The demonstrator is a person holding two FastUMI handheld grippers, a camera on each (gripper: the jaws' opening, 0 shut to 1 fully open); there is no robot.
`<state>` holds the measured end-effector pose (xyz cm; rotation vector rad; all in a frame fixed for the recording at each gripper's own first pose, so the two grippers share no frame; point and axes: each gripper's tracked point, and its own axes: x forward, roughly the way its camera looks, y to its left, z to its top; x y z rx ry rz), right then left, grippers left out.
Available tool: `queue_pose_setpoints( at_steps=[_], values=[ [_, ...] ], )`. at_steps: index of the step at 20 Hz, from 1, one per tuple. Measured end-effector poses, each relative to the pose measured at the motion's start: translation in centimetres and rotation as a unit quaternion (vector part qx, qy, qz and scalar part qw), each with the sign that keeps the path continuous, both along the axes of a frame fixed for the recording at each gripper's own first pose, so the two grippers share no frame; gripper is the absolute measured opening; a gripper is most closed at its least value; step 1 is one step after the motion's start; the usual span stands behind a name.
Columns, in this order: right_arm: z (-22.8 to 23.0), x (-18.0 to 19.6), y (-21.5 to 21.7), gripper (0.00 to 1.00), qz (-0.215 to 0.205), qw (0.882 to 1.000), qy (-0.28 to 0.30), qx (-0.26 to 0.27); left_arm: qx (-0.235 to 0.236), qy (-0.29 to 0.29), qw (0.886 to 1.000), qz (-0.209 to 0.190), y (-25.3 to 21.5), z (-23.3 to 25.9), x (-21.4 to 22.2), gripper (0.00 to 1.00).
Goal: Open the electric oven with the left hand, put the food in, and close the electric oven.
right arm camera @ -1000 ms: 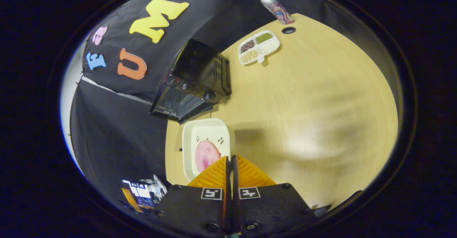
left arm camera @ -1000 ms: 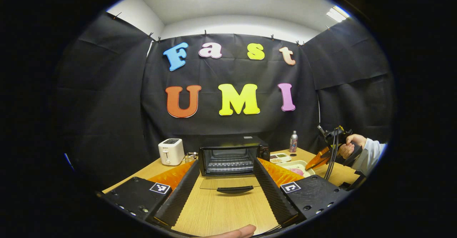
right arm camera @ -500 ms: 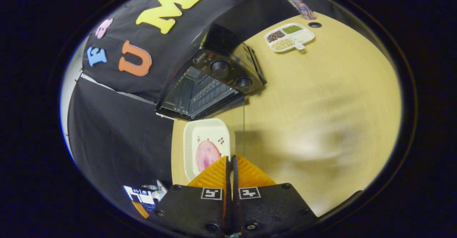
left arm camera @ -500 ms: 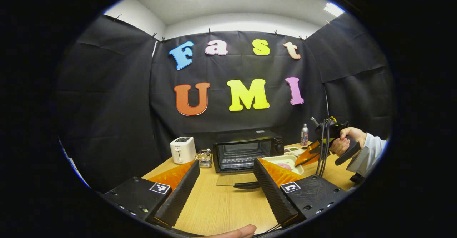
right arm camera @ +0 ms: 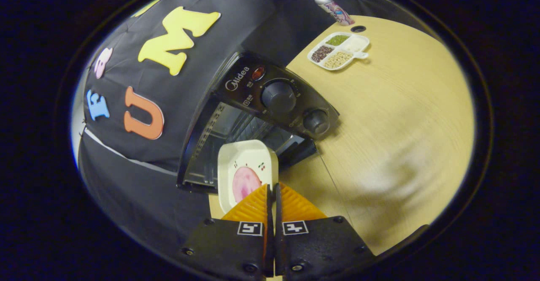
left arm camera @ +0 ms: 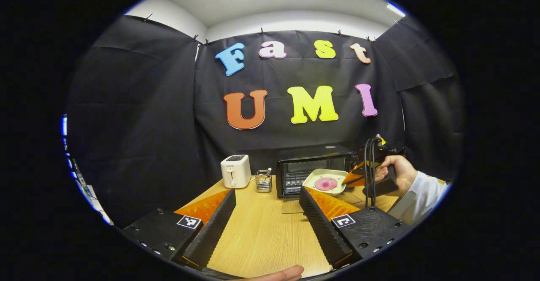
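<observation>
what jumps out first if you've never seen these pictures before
The eye goes first to the white plate with its pink round of food, held by its rim in the right gripper just in front of the black oven, whose glass door lies folded down. In the left gripper view a white toaster stands on the wooden table left of the oven, with the left gripper wide open near the camera.

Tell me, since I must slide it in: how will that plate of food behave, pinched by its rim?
Probably stiff: the plate keeps its shape, held at one edge by the right tool. Held off-centre, it may tilt. The pink food lies flat, so it could slide toward the oven.
</observation>
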<state>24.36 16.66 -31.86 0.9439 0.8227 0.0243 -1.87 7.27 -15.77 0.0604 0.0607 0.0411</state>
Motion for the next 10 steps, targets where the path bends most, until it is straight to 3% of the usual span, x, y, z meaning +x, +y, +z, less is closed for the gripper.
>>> queue_pose_setpoints(
  at_steps=[4,10],
  values=[
    [-0.5,4.3,2.2,0.05,-0.056,0.998,-0.034,0.018,-0.010,0.007,1.000,-0.003,1.2,-0.5,1.2,0.96],
    [-0.5,9.4,1.7,0.02,-0.139,0.985,-0.097,-0.034,-0.007,0.033,0.999,0.013,3.3,-2.6,2.6,0.96]
  ],
)
